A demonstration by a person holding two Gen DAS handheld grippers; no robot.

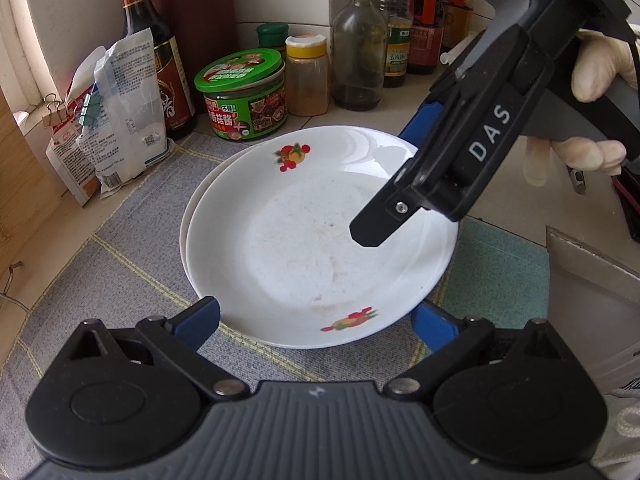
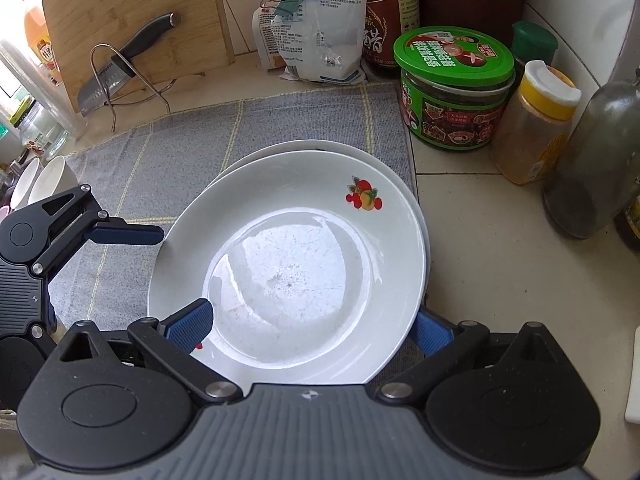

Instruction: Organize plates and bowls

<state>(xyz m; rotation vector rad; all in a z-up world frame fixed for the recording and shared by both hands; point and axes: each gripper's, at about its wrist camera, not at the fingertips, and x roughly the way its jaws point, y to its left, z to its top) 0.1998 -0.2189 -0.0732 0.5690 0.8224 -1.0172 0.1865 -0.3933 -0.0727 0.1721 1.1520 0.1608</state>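
Here the top plate (image 2: 288, 268) sits stacked on a second plate (image 2: 280, 150), whose rim peeks out behind it. Both rest on the grey mat (image 2: 180, 152), which serves as the landmark.

The right gripper (image 2: 310, 322) reaches over the near edge of the stack. Its left finger (image 2: 190, 322) lies above the top plate's rim, while the right finger (image 2: 430, 332) sits just outside and below the rim. The jaws stand wide apart and whether they pinch anything cannot be told.

The left gripper (image 1: 316, 322) comes at the stack from another side, jaws spread wide. Its blue pads (image 1: 198, 326) flank the near rim; whether they touch it I cannot tell.

Off the mat's far edge stand a green-lidded jar (image 2: 454, 88), a yellow-capped spice jar (image 2: 534, 124), a dark bottle (image 2: 390, 20) and a clipped bag (image 2: 320, 24). Beyond the mat's far left corner a knife (image 2: 120, 72) rests in a wire rack against a wooden board (image 2: 132, 12). White bowls (image 2: 40, 180) stand off the mat's left side.
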